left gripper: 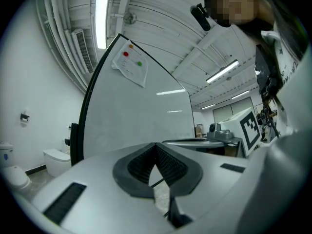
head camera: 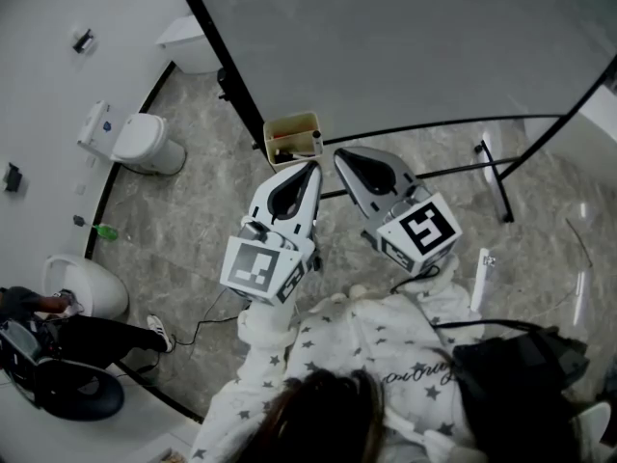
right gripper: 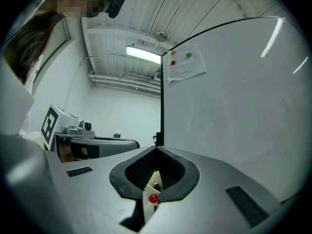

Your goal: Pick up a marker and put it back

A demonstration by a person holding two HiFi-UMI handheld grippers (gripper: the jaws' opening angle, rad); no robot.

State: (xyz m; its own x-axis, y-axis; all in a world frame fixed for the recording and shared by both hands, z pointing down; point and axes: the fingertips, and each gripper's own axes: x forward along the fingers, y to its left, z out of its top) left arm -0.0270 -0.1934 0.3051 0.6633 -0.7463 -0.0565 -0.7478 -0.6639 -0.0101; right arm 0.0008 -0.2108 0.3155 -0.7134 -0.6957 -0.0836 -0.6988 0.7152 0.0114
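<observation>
Both grippers shut and empty, close to the marker box.
L gripper [head camera: 310,172] and R gripper [head camera: 342,157] point side by side at the beige marker box [head camera: 292,135] by the whiteboard [head camera: 405,46] frame. Jaws of both are pressed together, nothing btw them. A red marker end [right gripper: 153,198] sits in the box, just under the R gripper tips.

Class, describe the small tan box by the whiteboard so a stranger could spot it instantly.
Find the big black-framed whiteboard filling the top of the head view. Follow its left edge down to the bottom corner, where there is a small open-topped box. It is the only yellowish-tan thing there, against the grey marbled floor.
</observation>
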